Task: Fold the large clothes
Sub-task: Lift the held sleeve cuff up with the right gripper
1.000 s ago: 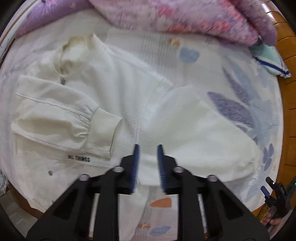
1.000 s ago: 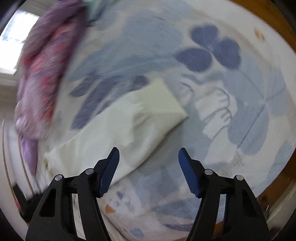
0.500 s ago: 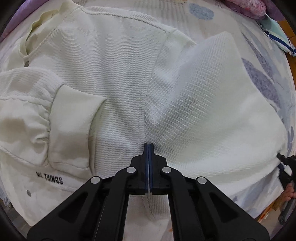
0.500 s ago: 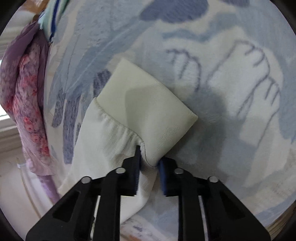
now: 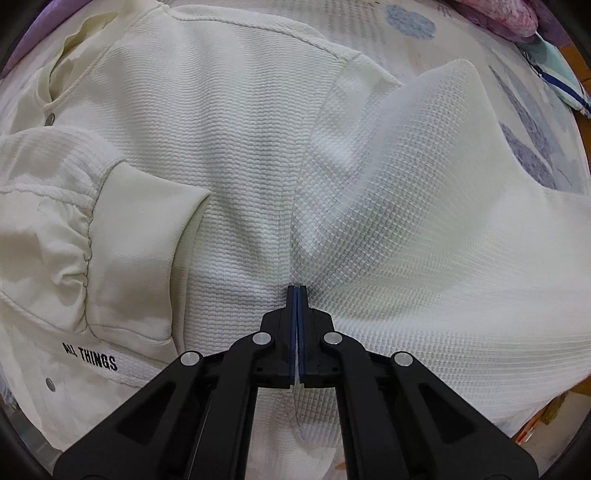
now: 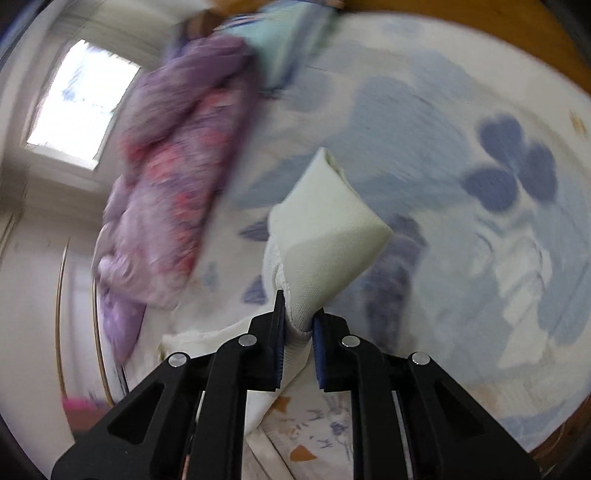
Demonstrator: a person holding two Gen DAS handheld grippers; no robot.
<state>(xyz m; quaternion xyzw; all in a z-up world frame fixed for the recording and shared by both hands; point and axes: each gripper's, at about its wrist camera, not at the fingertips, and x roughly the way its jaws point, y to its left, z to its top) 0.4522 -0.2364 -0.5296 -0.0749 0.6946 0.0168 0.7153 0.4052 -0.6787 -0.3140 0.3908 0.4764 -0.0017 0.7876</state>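
Note:
A cream waffle-knit jacket lies spread on the bed, with black "ALL THINGS" lettering near its hem. One sleeve with a smooth cuff is folded across the front at left. My left gripper is shut and presses down on the fabric where the other sleeve meets the body. My right gripper is shut on that sleeve's cuff and holds it lifted above the sheet.
The bed sheet is pale with blue leaf prints. A purple and pink quilt is bunched along the far side. A teal striped pillow lies at the far right. The wooden bed frame borders the sheet.
Both grippers closed over the last second. The left came down onto the jacket and stays pressed there. The right took the sleeve cuff and has lifted it off the sheet.

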